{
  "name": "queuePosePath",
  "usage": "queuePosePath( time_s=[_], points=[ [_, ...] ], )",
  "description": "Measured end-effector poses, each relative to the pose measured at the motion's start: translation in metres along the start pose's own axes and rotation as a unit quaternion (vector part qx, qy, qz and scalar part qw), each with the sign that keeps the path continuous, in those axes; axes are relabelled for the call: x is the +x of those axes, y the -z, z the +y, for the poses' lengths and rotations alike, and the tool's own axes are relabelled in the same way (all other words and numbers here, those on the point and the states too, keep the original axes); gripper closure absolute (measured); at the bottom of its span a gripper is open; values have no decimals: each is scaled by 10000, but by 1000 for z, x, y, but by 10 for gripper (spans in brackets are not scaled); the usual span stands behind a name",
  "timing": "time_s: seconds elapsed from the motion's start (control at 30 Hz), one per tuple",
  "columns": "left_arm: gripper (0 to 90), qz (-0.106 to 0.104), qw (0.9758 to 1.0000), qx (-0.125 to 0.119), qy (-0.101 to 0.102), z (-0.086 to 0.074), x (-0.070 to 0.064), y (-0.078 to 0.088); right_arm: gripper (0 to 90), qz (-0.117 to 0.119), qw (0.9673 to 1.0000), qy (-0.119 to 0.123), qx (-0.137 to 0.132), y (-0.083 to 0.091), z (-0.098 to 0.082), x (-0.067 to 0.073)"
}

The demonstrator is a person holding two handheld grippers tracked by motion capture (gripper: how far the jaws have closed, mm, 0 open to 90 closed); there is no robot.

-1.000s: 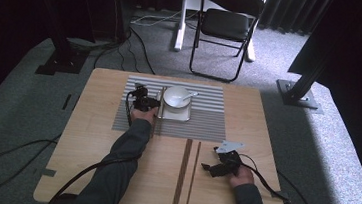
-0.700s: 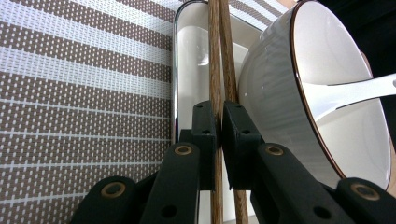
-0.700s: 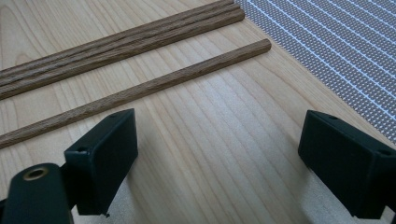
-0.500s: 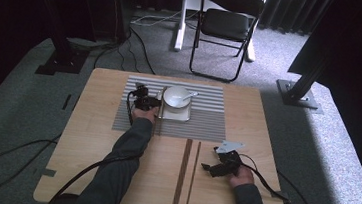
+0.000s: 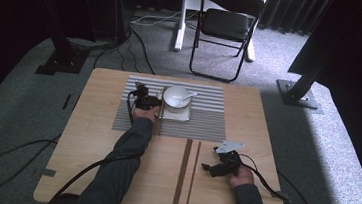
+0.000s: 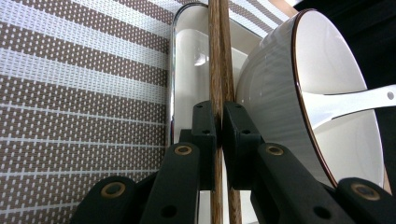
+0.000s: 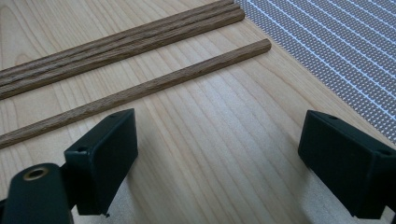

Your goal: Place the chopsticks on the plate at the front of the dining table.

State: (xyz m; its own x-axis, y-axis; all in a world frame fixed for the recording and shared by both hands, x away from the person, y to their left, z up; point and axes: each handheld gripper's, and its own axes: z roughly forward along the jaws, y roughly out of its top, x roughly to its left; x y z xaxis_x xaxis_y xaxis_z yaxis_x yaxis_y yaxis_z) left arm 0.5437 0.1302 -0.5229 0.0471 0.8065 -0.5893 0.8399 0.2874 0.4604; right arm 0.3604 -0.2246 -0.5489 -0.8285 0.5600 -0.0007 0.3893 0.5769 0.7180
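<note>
The left gripper (image 6: 218, 126) is pinching the chopsticks (image 6: 220, 56) with fingers nearly shut at the bowl's (image 6: 327, 93) nine o'clock on the placemat (image 5: 206, 127), and should lower them level, while the right gripper (image 7: 224, 163) is gaping empty over the table (image 7: 196, 140).

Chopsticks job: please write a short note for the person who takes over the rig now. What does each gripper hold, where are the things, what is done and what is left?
Left gripper: shut on a pair of chopsticks, at the tray beside the bowl on the striped mat.
Right gripper: open, holds nothing, low over the bare table.
Three loose chopsticks lie on the wood left of the right gripper.
Done: one pair brought to the tray.
Left: probably release this pair, then deal with the loose ones.
</note>
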Motion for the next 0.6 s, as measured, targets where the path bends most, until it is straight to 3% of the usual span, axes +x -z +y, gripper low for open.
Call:
queuePosePath(
  time_s=[0.6],
  points=[
    [841,-26,9999,-22,101,1,0,-1,113,1,10000,-1,0,0,0,0]
  ],
)
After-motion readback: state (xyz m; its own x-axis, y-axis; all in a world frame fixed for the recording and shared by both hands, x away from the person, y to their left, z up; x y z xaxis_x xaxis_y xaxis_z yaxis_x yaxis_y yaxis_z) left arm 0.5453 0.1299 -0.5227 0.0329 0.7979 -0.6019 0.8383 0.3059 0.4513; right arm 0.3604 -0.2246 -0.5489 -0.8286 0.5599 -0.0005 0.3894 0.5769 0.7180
